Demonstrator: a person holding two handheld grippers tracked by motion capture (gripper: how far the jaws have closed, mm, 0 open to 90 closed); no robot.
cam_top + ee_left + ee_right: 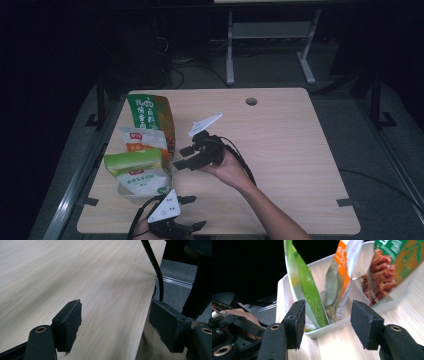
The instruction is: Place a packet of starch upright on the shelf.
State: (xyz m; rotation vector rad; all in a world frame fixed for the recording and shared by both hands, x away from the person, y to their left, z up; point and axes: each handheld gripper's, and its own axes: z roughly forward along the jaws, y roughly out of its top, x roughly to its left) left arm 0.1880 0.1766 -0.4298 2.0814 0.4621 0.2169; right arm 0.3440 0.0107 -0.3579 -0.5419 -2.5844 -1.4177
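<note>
A white tray (126, 193) at the table's left holds three upright snack bags: a green-and-white bag (135, 169) in front, an orange-and-white bag (142, 140) in the middle, and a green-and-brown bag (152, 114) at the back. My right gripper (179, 157) points at the tray's right side, open, with nothing between its pads. In the right gripper view the tray (280, 297), green bag (308, 290), orange bag (340, 280) and back bag (392, 262) stand just ahead of the right gripper (329, 325). My left gripper (194, 212) rests open at the table's near edge, and nothing lies in the left gripper (115, 322).
The wooden table (280, 150) stretches bare to the right, with a round cable hole (251, 101) near its far edge. A metal frame (230, 50) stands on the floor behind. A black cable (155, 267) hangs past the near table edge.
</note>
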